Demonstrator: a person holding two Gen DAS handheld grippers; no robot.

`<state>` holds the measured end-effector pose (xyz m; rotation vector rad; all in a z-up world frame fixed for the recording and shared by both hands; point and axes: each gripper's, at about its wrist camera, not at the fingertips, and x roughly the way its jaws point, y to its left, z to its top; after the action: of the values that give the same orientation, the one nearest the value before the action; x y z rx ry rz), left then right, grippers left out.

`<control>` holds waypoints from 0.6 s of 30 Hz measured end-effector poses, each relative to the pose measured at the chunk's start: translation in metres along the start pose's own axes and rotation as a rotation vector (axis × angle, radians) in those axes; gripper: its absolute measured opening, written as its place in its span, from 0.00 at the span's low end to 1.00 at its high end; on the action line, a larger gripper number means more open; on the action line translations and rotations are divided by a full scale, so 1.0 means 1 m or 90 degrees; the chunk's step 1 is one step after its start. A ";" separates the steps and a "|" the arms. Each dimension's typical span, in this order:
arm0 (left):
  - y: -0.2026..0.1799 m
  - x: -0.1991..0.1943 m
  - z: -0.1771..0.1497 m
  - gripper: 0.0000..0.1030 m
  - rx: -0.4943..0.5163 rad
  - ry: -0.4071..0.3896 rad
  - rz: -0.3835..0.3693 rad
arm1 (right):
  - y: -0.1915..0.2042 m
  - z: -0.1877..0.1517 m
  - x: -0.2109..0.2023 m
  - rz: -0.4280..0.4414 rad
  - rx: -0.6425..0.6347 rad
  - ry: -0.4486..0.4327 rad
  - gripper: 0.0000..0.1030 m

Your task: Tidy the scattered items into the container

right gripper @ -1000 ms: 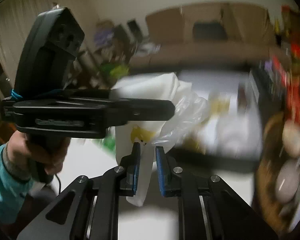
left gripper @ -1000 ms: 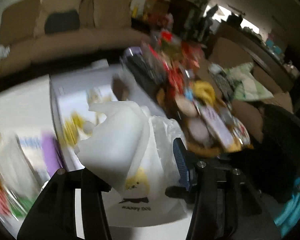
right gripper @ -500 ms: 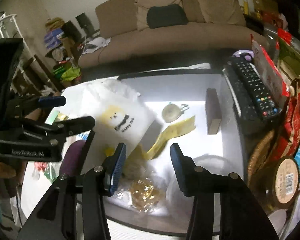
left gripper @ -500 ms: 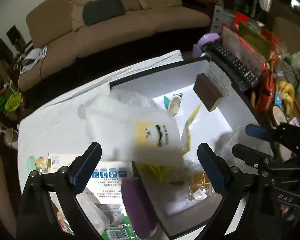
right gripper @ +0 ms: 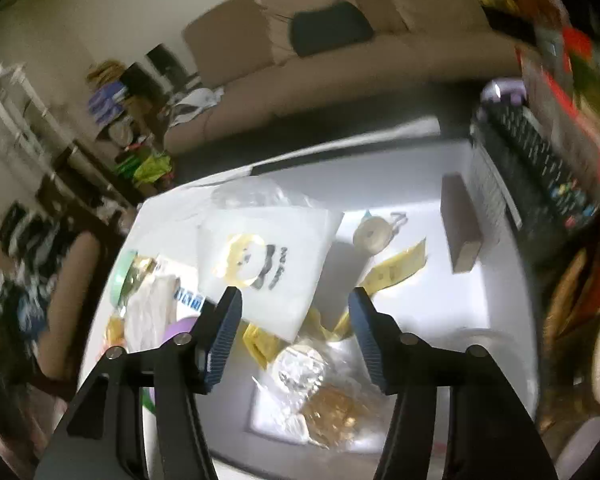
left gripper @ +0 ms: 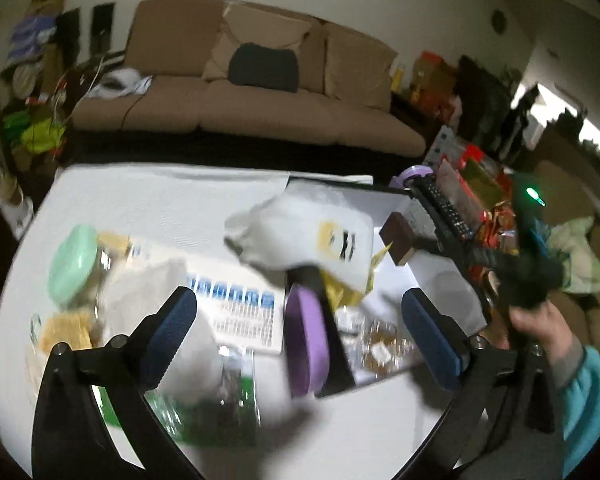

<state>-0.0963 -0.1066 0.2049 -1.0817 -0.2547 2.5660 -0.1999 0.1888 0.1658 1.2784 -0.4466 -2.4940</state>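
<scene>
A white plastic bag with a yellow dog print (right gripper: 272,264) lies across the left rim of the white, black-edged container (right gripper: 404,184); it also shows in the left wrist view (left gripper: 312,236). Inside the container lie a brown block (right gripper: 458,224), a round tape measure (right gripper: 374,230), yellow packets (right gripper: 396,268) and cellophane snack bags (right gripper: 320,392). My left gripper (left gripper: 298,328) is open and empty above a purple case (left gripper: 306,344). My right gripper (right gripper: 294,334) is open and empty above the container.
Left of the container on the white table lie a mint-lidded jar (left gripper: 74,264), a blue-printed box (left gripper: 236,304), a green packet (left gripper: 220,404) and white wrapping (left gripper: 148,292). A remote (right gripper: 540,168) and snack packets sit right of the container. A brown sofa (left gripper: 260,92) stands behind.
Both grippers held the dog-print bag a second ago. They let it go, opened wide, and the bag now rests on the container's left rim. Both cameras have pulled back.
</scene>
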 end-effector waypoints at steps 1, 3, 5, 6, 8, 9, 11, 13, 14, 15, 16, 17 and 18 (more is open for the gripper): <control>0.006 0.000 -0.010 1.00 -0.005 -0.006 0.002 | -0.004 0.001 0.006 0.008 0.020 0.003 0.57; 0.017 0.002 -0.025 1.00 -0.009 -0.019 0.003 | -0.015 0.002 0.020 0.028 0.081 0.001 0.57; 0.026 0.003 -0.034 1.00 -0.017 -0.036 -0.008 | -0.028 0.001 0.031 0.064 0.158 -0.010 0.59; 0.031 0.004 -0.036 1.00 -0.026 -0.044 -0.017 | -0.034 0.000 0.038 0.081 0.189 -0.009 0.59; 0.038 0.004 -0.039 1.00 -0.043 -0.050 -0.045 | -0.038 0.002 0.054 0.085 0.216 0.005 0.59; 0.042 0.006 -0.038 1.00 -0.047 -0.045 -0.062 | -0.037 0.004 0.061 0.081 0.214 0.010 0.59; 0.045 0.012 -0.033 1.00 -0.039 -0.034 -0.074 | -0.034 0.008 0.072 0.079 0.206 0.011 0.59; 0.046 0.016 -0.029 1.00 -0.030 -0.030 -0.082 | -0.033 0.010 0.085 0.103 0.211 0.022 0.59; 0.047 0.019 -0.028 1.00 -0.031 -0.029 -0.087 | -0.032 0.011 0.092 0.118 0.216 0.032 0.58; 0.049 0.022 -0.028 1.00 -0.035 -0.027 -0.091 | -0.030 0.011 0.097 0.133 0.218 0.044 0.56; 0.052 0.025 -0.029 1.00 -0.047 -0.022 -0.097 | -0.028 0.012 0.101 0.142 0.215 0.050 0.49; 0.055 0.028 -0.029 1.00 -0.059 -0.016 -0.104 | -0.027 0.012 0.102 0.148 0.209 0.045 0.37; 0.059 0.031 -0.029 1.00 -0.073 -0.011 -0.113 | -0.026 0.013 0.102 0.164 0.204 0.036 0.31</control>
<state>-0.1094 -0.1486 0.1471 -1.0274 -0.4856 2.4286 -0.2703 0.1735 0.0882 1.3033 -0.9619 -2.2263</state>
